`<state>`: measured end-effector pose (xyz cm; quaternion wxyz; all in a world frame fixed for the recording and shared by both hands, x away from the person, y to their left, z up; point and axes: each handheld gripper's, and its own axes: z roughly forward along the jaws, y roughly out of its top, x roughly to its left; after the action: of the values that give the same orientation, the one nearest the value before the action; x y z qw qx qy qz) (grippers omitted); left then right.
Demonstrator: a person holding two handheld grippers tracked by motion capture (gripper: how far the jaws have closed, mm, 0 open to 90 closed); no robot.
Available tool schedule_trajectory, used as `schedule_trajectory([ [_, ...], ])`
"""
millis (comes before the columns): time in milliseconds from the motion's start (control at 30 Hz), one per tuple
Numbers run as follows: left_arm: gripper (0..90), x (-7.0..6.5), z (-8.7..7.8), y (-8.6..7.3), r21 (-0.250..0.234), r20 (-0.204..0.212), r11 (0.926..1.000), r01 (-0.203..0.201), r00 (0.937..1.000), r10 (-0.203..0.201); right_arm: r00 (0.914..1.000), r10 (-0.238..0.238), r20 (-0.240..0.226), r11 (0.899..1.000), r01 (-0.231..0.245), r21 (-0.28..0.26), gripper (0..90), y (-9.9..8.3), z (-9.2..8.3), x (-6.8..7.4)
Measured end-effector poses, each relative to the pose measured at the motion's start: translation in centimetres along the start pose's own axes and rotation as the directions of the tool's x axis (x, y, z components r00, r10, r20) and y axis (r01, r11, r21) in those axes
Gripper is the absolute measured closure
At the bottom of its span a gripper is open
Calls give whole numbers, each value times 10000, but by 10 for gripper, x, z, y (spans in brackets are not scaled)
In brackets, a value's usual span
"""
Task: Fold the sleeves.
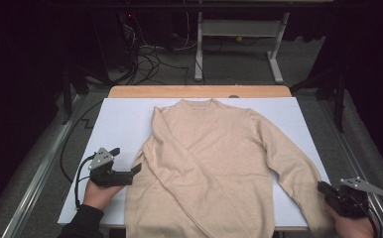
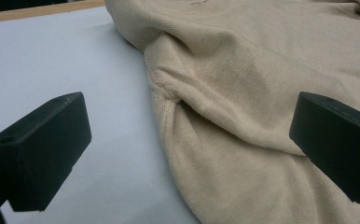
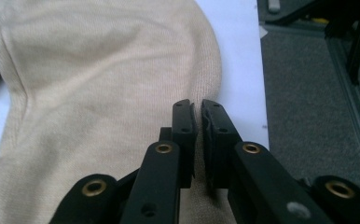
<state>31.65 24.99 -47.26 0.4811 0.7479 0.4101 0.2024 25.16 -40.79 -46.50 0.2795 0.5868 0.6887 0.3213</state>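
- While I am holding one pair of tongs in each hand, a beige sweater (image 1: 204, 163) is lying flat on the white sheet (image 1: 120, 124) that is covering the desk (image 1: 199, 91), its collar pointing to the far edge and its hem hanging towards the near edge.
- One sleeve is lying folded across the chest, running from the far left shoulder down towards the near middle.
- The other sleeve (image 1: 291, 168) is stretching out to the near right corner of the sheet, where its cuff is reaching my right tongs (image 1: 322, 187).
- My right tongs are sitting clamped on that sleeve's end: in the right gripper view the two black pads are standing almost together with a thin fold of the knit (image 3: 197, 140) pinched between them.
- My left tongs (image 1: 129, 161) are resting at the near left, just beside the sweater's left side, with my left hand (image 1: 99, 193) on the sheet beneath them.
- These tongs are standing wide apart: in the left gripper view one pad (image 2: 43, 149) is hovering over bare sheet and the other (image 2: 336, 140) over the knit, with the sweater's edge (image 2: 169, 121) lying between them and neither pad pressing on it.
- Beyond the desk, a grey floor with cables and a white frame is showing.
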Motion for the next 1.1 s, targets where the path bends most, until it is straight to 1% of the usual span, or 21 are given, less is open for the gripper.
schedule_trajectory([
  [133,0,0,0,0,-30,-7,10000,-7,10000,7,10000,-41,14,9981,41,-612,852,6,-9,6],
  [200,0,0,0,0,-15,5,10000,1,10000,-1,9999,-153,19,9953,154,-960,852,10,-15,12],
  [267,0,0,1,0,-11,20,10000,-12,10000,12,9993,-372,-39,9908,363,-1306,852,15,-20,20],
  [433,0,-1,1,0,-22,62,10000,4,10000,-3,9966,-743,-350,9756,654,-2095,852,28,-29,45],
  [533,0,-1,2,0,13,65,10000,-7,10000,7,9916,-1134,-619,9658,953,-2413,852,38,-29,66],
  [600,0,-1,2,0,-7,75,10000,24,10000,-24,9855,-1476,-836,9576,1213,-2615,852,45,-29,82],
  [667,0,-1,1,0,-35,67,10000,33,10000,-33,9764,-1884,-1051,9497,1539,-2727,852,52,-27,99],
  [733,0,-1,0,0,-70,60,10000,54,10000,-53,9648,-2296,-1278,9424,1876,-2770,851,57,-23,116],
  [800,0,0,-1,0,-112,49,9999,85,10000,-85,9536,-2623,-1477,9374,2156,-2734,852,60,-17,131],
  [900,0,0,-1,0,-111,49,9999,98,9999,-97,9383,-2973,-1765,9305,2433,-2738,851,65,-9,151],
  [967,0,1,-2,0,-126,53,9999,118,9999,-117,9287,-3203,-1870,9245,2633,-2758,851,68,-3,162],
  [1033,0,1,-2,0,-140,64,9998,144,9999,-143,9227,-3303,-1986,9227,2714,-2738,851,71,2,173],
  [1100,0,1,-2,0,-146,71,9998,149,9999,-148,9162,-3431,-2068,9189,2818,-2761,851,74,6,184],
])
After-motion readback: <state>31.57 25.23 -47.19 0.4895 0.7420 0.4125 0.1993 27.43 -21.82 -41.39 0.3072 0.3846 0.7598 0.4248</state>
